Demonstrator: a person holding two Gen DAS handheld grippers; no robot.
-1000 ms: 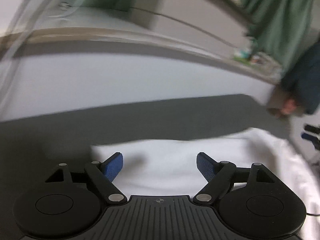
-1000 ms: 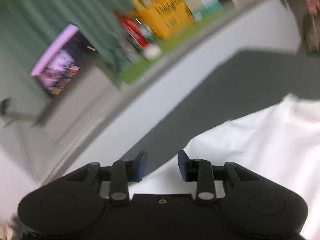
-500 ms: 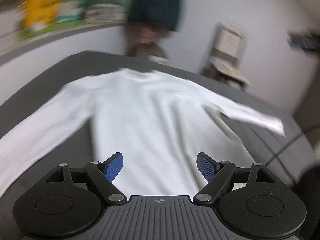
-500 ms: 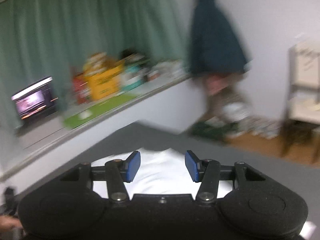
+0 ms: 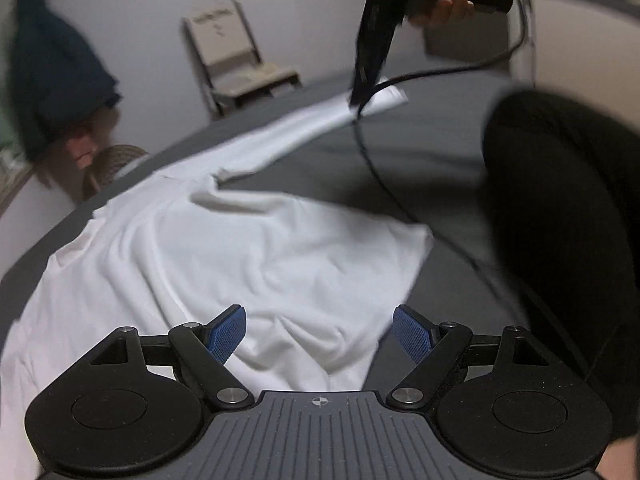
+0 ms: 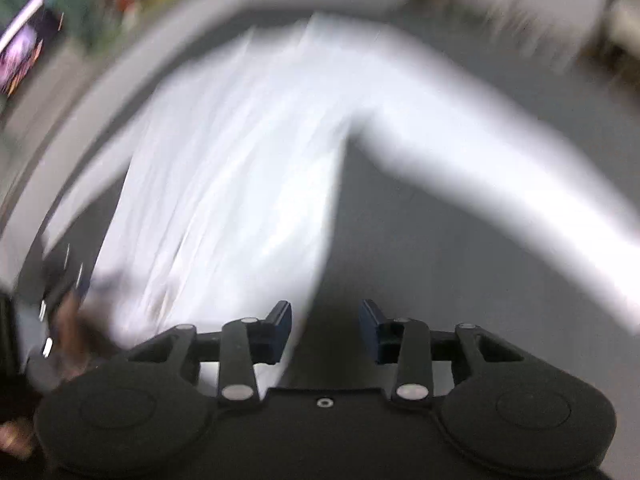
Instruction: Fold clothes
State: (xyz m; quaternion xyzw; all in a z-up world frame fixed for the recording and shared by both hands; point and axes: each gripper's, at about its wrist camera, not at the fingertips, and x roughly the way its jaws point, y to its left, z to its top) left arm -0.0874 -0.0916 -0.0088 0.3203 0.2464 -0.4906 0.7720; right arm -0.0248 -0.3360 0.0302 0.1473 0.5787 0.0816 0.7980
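A white long-sleeved shirt (image 5: pixel 248 248) lies spread and wrinkled on a grey bed surface (image 5: pixel 432 168). My left gripper (image 5: pixel 320 322) is open just above the shirt's near hem, and its blue pads (image 5: pixel 226 336) touch no cloth. In the left wrist view a hand holds my right gripper (image 5: pixel 372 52) above the end of the far sleeve (image 5: pixel 380 98). The right wrist view is blurred: the right gripper (image 6: pixel 325 316) points down at the grey surface beside the shirt body (image 6: pixel 224 184), the sleeve (image 6: pixel 500 164) running off to the right. Its jaws are closing with nothing between them.
A black cable (image 5: pixel 380 176) trails from the right gripper across the bed. A person's dark-clothed leg (image 5: pixel 560 220) fills the right side. Behind the bed are a folding chair (image 5: pixel 236 60), a hanging dark coat (image 5: pixel 52 68) and a woven basket (image 5: pixel 116 160).
Both views have swung fast. The left one turned from the wall and bed edge onto the shirt. The right one tipped down from the room onto shirt and sleeve; its jaws widened, then narrowed.
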